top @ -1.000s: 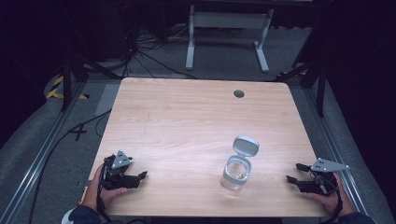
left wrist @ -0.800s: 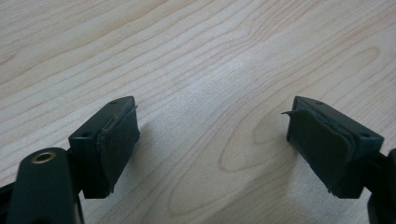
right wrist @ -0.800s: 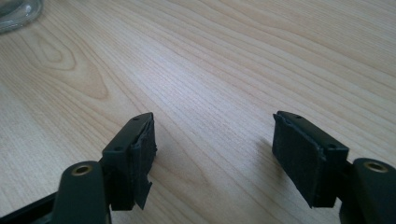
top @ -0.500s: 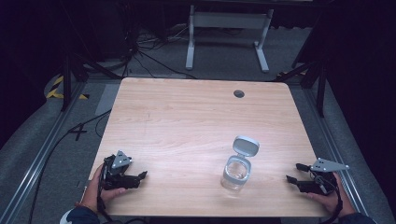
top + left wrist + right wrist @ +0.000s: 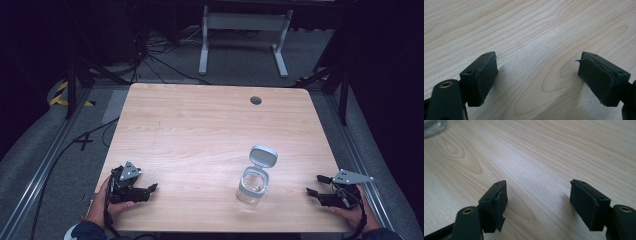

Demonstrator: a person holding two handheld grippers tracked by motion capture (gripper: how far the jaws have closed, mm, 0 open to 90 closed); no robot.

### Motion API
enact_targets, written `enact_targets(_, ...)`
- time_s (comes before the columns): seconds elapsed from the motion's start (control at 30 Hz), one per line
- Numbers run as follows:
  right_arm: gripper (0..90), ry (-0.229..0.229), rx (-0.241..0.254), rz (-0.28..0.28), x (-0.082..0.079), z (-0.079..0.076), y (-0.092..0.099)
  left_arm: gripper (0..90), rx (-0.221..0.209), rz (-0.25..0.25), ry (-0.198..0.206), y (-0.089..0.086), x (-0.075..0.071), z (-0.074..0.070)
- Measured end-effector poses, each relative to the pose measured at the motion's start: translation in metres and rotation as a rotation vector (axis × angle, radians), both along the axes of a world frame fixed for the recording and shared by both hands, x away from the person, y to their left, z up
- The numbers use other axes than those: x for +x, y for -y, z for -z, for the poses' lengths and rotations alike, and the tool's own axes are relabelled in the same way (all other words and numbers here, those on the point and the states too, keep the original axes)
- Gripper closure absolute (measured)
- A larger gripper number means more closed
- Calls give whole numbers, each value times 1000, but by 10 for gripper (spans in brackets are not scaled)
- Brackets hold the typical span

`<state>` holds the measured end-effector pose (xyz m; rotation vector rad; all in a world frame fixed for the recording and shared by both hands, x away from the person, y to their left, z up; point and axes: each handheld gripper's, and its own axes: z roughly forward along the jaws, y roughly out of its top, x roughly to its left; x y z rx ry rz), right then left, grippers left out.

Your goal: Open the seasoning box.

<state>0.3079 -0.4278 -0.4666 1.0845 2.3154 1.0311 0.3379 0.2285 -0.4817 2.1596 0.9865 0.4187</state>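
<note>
A clear glass jar (image 5: pixel 254 186) stands lower right of centre on the pale wood-grain worktop (image 5: pixel 200 130), its grey hinged lid (image 5: pixel 263 156) flipped up behind. It looks rigid, smooth, slippery and breakable; gripping across the round wall seems safest. Left gripper (image 5: pixel 148 189) and right gripper (image 5: pixel 314 184) rest at the lower corners, jaws spread, empty.

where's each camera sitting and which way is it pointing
High view: above the person's side, looking forward and down on the table; both hands, left tongs, right tongs and a jar show.
Left gripper view: rides the left tongs, facing bare wood; jaws apart.
Right gripper view: rides the right tongs, facing the tabletop; jaws apart.
Shared: the jar shows in the high and right gripper views.
</note>
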Motion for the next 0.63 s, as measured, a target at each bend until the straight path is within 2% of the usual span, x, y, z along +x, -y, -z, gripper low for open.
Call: enact_targets(0.63,300,0,0,-1,0,0,0,158,-6,-9,-8,1,0,0)
